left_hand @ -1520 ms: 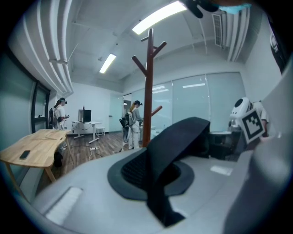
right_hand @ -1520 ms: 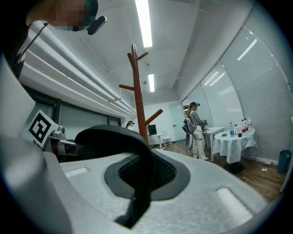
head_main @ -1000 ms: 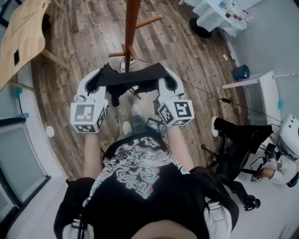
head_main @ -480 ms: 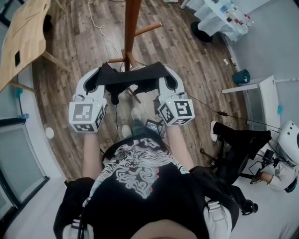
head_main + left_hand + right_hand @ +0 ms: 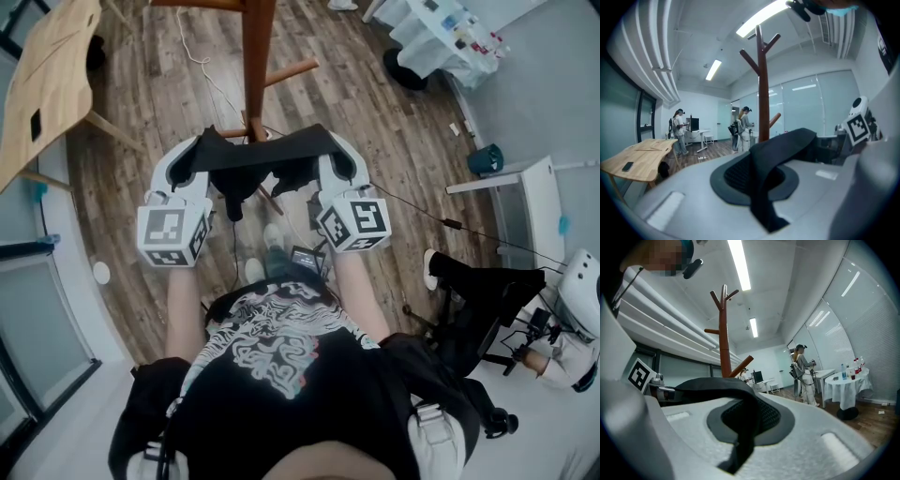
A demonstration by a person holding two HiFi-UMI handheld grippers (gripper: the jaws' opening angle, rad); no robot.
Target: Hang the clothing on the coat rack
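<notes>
A black garment hangs stretched between my two grippers at chest height. My left gripper is shut on its left end, and my right gripper is shut on its right end. In the left gripper view a black strip of the garment crosses the jaw's pad; the right gripper view shows another strip of the garment doing the same. The brown wooden coat rack stands just beyond the garment, its pegs angled upward. The coat rack pole rises behind the cloth, and in the right gripper view the coat rack is also close ahead.
A light wooden table stands at the left. A white-draped table with bottles is at the far right. A black chair and cables lie on the wood floor at right. Several people stand in the background.
The coat rack has drawn nearer in the head view, and one of its upper pegs now shows at the top edge. Both grippers keep the same hold on the garment.
</notes>
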